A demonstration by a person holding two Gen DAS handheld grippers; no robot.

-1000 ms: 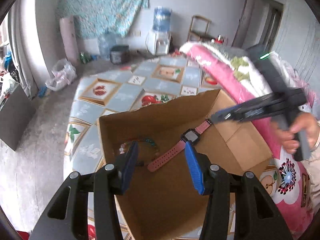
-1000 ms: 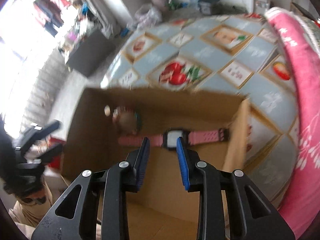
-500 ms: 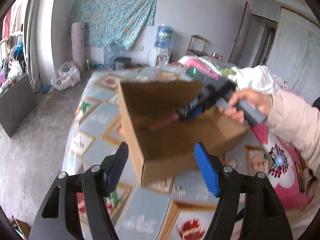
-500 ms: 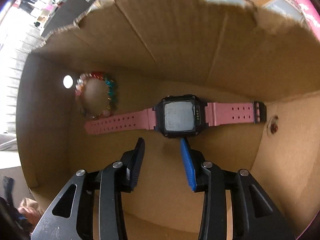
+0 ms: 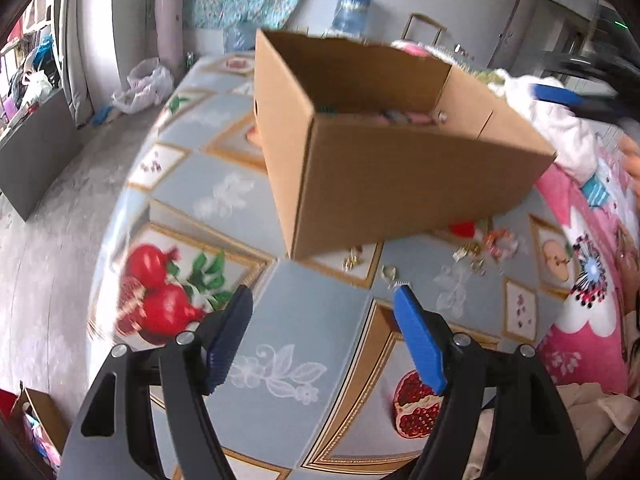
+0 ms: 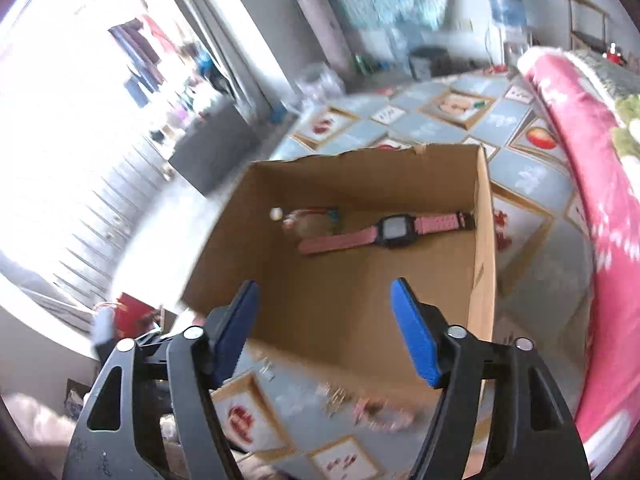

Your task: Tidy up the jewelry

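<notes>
An open cardboard box (image 5: pixel 400 168) stands on the patterned tablecloth (image 5: pixel 304 320); it also shows in the right wrist view (image 6: pixel 340 300). Inside lie a pink-strap watch (image 6: pixel 390 230) and a beaded bracelet (image 6: pixel 316 220). Several small jewelry pieces (image 5: pixel 476 248) lie on the cloth in front of the box, blurred in the right wrist view (image 6: pixel 360 404). My left gripper (image 5: pixel 324 340) is open and empty, low over the cloth short of the box. My right gripper (image 6: pixel 324 332) is open and empty above the box's near edge; it also shows blurred in the left wrist view (image 5: pixel 576 100).
A pink floral blanket (image 6: pixel 592 168) lies along the right side. A water dispenser (image 5: pixel 352 8) and a plastic bag (image 5: pixel 140 84) stand on the floor beyond the table. A dark cabinet (image 5: pixel 32 152) is at the left.
My right gripper has pulled up out of the box and opened wide, leaving the watch on the box floor. My left gripper has moved back and down toward the cloth.
</notes>
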